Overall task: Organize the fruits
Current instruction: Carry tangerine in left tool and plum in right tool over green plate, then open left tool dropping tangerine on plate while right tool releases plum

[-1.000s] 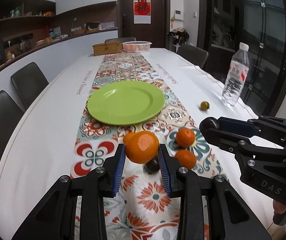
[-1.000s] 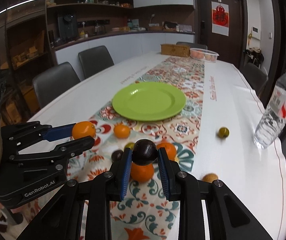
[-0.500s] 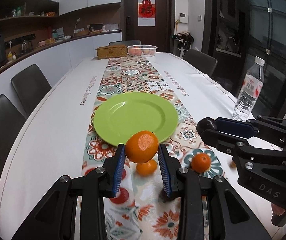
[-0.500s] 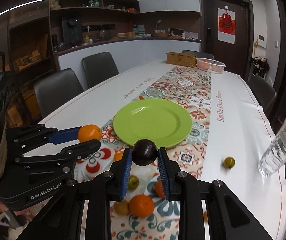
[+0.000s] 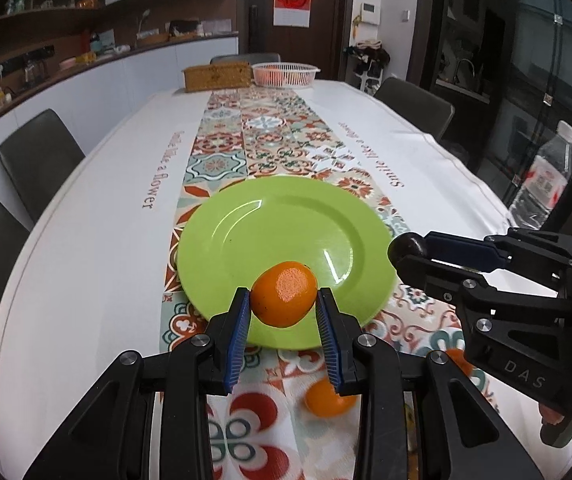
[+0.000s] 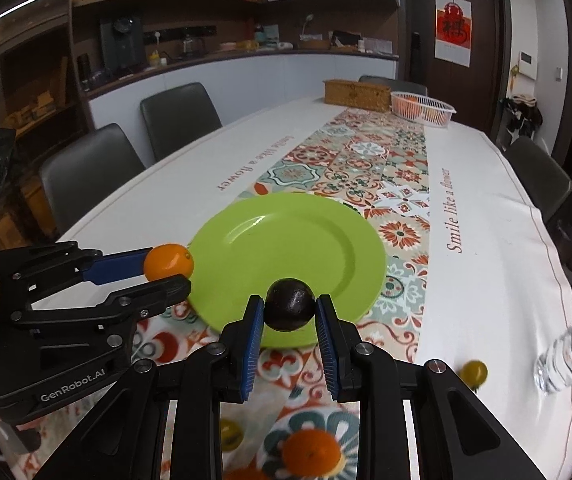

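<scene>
Two fruits are up in the air, one in each gripper. The orange (image 5: 284,294) is pinched between the blue pads of the left gripper (image 5: 284,300) and hangs over the near rim of the green plate (image 5: 246,240). The dark round fruit (image 6: 290,310) is clamped in the right gripper (image 6: 290,312), likewise above the plate's near edge, to the right of the orange. The plate itself is bare and sits on the patterned runner (image 5: 270,136) down the middle of the tabletop (image 5: 86,240). Nearer than the plate, loose fruit lies on the runner: an orange one (image 6: 311,454) and a small yellowish one (image 6: 230,432), both blurred. Another small yellow-green fruit (image 6: 473,372) rests on the white cloth to the right, near a clear water bottle (image 6: 569,344). At the far end of the tabletop stand a wicker box (image 6: 357,90) and a white basket (image 6: 421,109) with orange fruit inside. Dark chairs (image 6: 86,168) line the sides.
</scene>
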`<state>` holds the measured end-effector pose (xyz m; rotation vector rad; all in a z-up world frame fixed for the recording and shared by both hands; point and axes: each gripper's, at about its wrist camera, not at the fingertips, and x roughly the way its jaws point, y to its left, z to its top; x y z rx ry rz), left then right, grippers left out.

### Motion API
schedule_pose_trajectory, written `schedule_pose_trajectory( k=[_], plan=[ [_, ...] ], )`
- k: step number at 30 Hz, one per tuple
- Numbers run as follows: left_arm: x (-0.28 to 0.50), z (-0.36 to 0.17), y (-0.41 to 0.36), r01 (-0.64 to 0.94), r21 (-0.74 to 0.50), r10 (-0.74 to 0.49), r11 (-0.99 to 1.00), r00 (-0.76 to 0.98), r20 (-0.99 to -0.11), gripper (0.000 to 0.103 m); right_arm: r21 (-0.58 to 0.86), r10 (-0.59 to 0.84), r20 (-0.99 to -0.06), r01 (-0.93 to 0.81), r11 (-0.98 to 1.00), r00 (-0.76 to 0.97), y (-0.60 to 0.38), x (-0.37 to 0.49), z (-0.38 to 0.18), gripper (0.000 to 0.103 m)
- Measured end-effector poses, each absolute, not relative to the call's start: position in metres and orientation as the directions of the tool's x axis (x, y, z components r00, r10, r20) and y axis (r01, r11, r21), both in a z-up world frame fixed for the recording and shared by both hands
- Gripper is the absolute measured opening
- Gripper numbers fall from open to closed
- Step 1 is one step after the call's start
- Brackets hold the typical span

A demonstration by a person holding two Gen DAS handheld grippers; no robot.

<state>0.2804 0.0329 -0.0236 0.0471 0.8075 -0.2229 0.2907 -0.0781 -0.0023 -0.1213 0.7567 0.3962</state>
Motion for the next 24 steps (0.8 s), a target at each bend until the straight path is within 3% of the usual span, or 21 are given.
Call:
schedule_pose_trajectory(
  k=[17, 24],
  plan=[
    [0.317, -0.057, 0.038, 0.216, -0.065, -0.184, 0.974, 0.595, -0.782, 0.034, 0.058, 0.294, -0.768, -0.395, 0.917, 0.569, -0.066, 0.335, -0.04, 0.028],
    [0.309, -0.044, 0.04, 0.186, -0.025, -0.139, 0.982, 0.63, -0.764, 0.049, 0.069, 0.294, -0.755, -0.374, 0.925, 0.586, -0.071, 0.333, -0.036, 0.034]
  ],
)
